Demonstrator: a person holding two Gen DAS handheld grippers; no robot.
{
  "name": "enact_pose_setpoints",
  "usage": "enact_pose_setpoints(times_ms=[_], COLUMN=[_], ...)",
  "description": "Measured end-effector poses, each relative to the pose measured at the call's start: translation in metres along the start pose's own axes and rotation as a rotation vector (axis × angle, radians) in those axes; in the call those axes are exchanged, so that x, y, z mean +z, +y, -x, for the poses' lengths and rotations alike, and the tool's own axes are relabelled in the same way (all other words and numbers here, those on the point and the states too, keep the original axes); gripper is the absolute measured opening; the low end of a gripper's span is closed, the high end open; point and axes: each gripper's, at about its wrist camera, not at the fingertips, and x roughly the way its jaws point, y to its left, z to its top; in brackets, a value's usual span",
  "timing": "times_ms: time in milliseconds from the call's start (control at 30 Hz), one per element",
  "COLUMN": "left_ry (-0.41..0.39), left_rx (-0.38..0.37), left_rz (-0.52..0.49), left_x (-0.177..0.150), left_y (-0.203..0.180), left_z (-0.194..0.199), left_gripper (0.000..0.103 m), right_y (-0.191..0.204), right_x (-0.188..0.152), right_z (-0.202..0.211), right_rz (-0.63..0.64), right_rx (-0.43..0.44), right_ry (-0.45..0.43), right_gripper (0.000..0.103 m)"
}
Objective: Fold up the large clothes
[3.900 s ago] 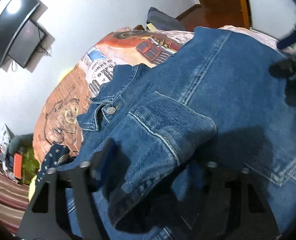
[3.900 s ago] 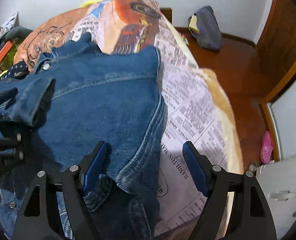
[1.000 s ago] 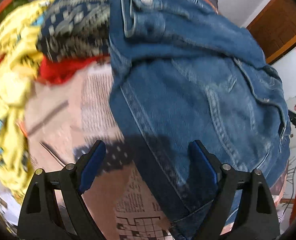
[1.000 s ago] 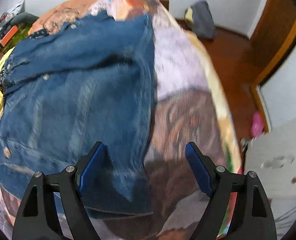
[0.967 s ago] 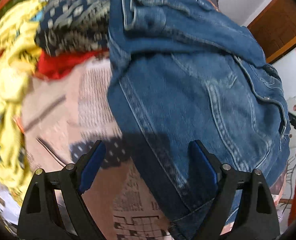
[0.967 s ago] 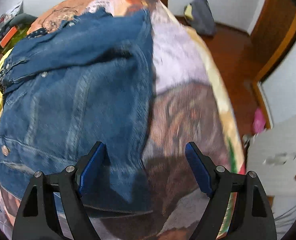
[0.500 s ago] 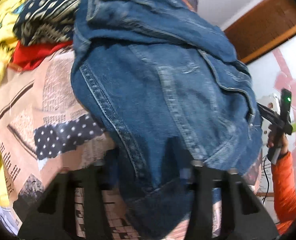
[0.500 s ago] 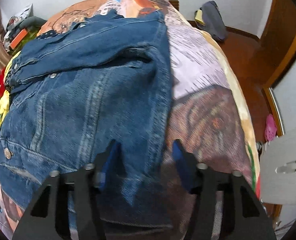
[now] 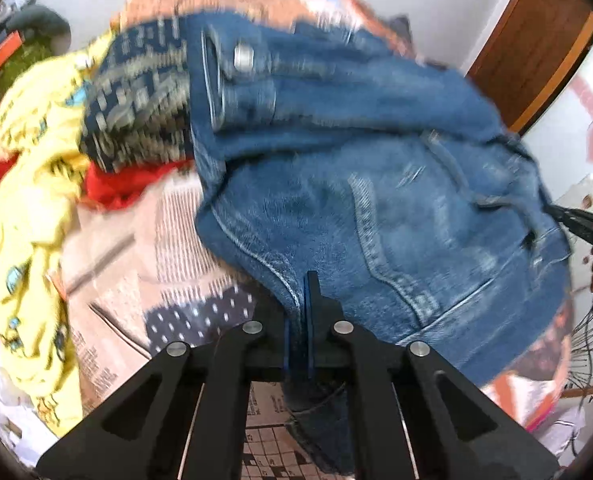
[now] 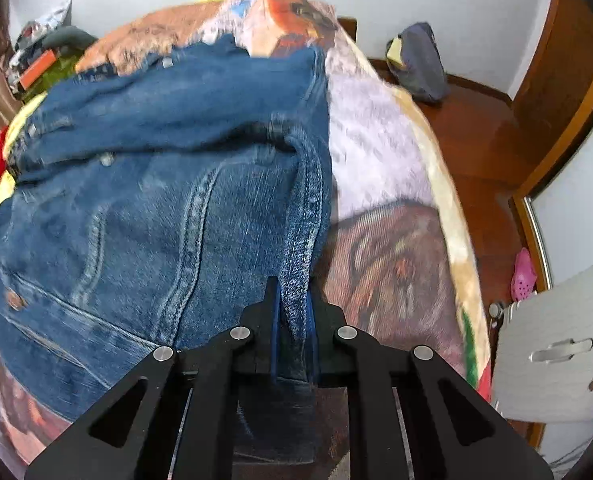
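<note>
**Two grips now set on the denim jacket hem**

Both tools have changed state. A second ago each pair of jaws stood spread over the cloth; they have just been closing, and each now pinches denim.

1. Bed point(image 10: 380, 168): it carries the whole work area under a printed blanket. Nothing on it has shifted that I can confirm.
2. Denim jacket point(image 10: 168, 200): it lies spread across the bed, partly folded, with a sleeve laid across the body. In the left wrist view its far edge rests against a pile of other clothes point(image 9: 36, 152), yellow, red and patterned. The near hem is drawn up off the blanket at both grip points.
3. Left gripper point(image 9: 298, 320): jaws pressed together on a seamed edge of the jacket at its near left corner. The view is blurred, so I cannot tell how deep the cloth sits.
4. Right gripper point(image 10: 292, 320): jaws pressed together on the stitched side seam at the jacket's near right edge, beside bare blanket.

Meaning for the task: I judge the grasp step complete and the next fold ready to begin, likely carrying the near hem toward the collar. Heavy denim may slip from a shallow pinch, so I would lift both corners evenly.
</note>
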Motion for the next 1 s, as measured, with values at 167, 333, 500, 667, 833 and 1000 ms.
enact_pose_setpoints(times_ms=[167, 333, 500, 667, 833, 1000], left_ry=[0.054, 0.073, 0.125, 0.156, 0.111, -0.010], left_rx=[-0.016, -0.057, -0.068, -0.169, -0.174, -0.119], left_rz=[0.042, 0.030, 0.011, 0.117, 0.061, 0.023], left_x=[-0.003, -0.006, -0.014, -0.020, -0.022, -0.009], left_y=[0.009, 0.005, -0.007, 0.004, -0.007, -0.014], left_z=[-0.010, 0.001, -0.005, -0.011, -0.001, 0.025], left_gripper=[0.025, 0.060, 0.061, 0.060, 0.021, 0.011], right_y=[0.007, -0.009, -0.018, -0.008, 0.008, 0.009], right_x=[-0.005, -0.010, -0.021, -0.029, -0.018, 0.001], right_z=[0.006, 0.017, 0.016, 0.014, 0.012, 0.026], right_rz=[0.040, -0.041, -0.168, -0.173, -0.111, -0.083], right_rx=[-0.015, 0.038, 0.163, 0.201, 0.140, 0.133], right_ry=[-0.002, 0.028, 0.044, 0.026, 0.015, -0.044], right_gripper=[0.019, 0.044, 0.051, 0.048, 0.026, 0.015])
